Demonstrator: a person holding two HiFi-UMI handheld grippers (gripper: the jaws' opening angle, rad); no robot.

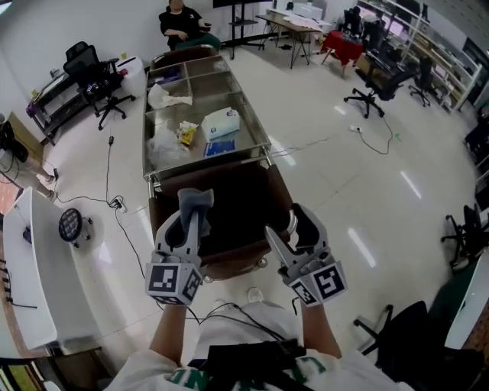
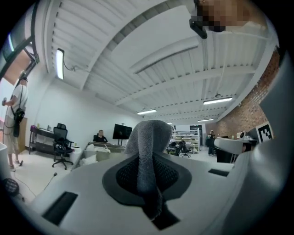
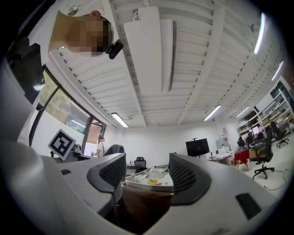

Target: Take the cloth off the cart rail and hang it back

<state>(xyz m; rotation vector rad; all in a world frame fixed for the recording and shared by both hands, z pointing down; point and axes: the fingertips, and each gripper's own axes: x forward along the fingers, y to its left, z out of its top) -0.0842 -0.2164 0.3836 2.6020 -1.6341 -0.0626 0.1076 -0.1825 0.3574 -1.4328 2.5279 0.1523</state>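
Observation:
My left gripper point(image 1: 194, 208) is shut on a grey cloth point(image 1: 195, 200), whose bunched end sticks up past the jaws. In the left gripper view the cloth point(image 2: 148, 151) runs as a folded strip between the pads, and that gripper point(image 2: 149, 158) points up and away from the cart. The cloth hangs free of the cart rail point(image 1: 208, 167), held just in front of it over a dark brown bag point(image 1: 237, 206) at the cart's near end. My right gripper point(image 1: 290, 224) is open beside it on the right with nothing between its fingers; the right gripper view frames the cart top point(image 3: 149, 176) through that gripper point(image 3: 146, 173).
The steel cart point(image 1: 260, 131) carries a tissue box point(image 1: 221, 122), plastic bags and a white rag point(image 1: 164, 97). A person point(image 1: 180, 23) sits beyond its far end. A white table point(image 1: 30, 267) and a cable point(image 1: 108, 183) lie left, an office chair point(image 1: 376, 84) far right.

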